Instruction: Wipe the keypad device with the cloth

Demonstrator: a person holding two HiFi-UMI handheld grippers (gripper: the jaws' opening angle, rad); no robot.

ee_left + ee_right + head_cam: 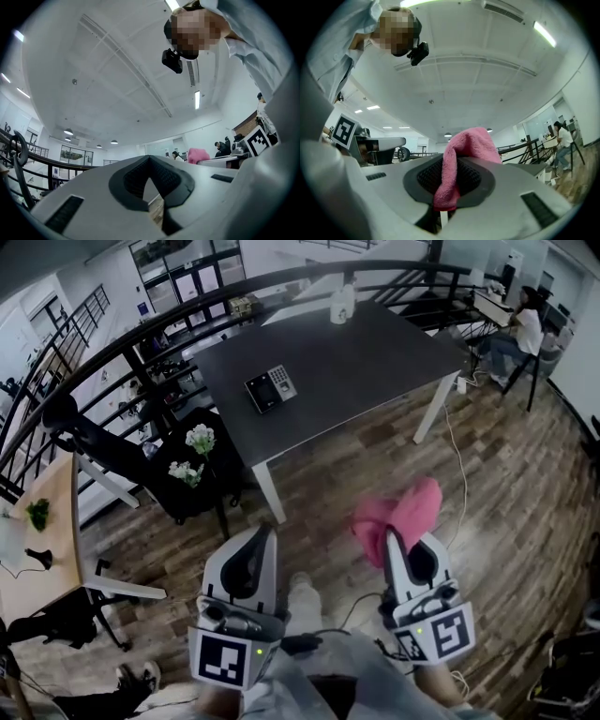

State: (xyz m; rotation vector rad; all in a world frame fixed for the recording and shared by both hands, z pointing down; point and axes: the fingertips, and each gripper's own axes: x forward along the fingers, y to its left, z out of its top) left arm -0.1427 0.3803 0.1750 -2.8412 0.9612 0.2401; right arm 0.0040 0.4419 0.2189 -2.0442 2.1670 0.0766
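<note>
The keypad device (271, 388), black with a grey keypad, lies flat on the dark table (356, 371) far ahead of both grippers. My right gripper (392, 538) (457, 161) is shut on a pink cloth (408, 512) (468, 143), which bunches above its jaws and hangs down between the pads. The same cloth (198, 154) shows small in the left gripper view. My left gripper (265, 532) (150, 159) is shut with nothing in it. Both grippers are held low over the wooden floor, well short of the table, and point upward.
A white container (341, 304) stands at the table's far edge. A black railing (122, 343) curves behind the table. White flowers (192, 456) on a dark stand sit left of the table leg (269, 493). A wooden desk (47, 540) is at left; a seated person (520, 329) is far right.
</note>
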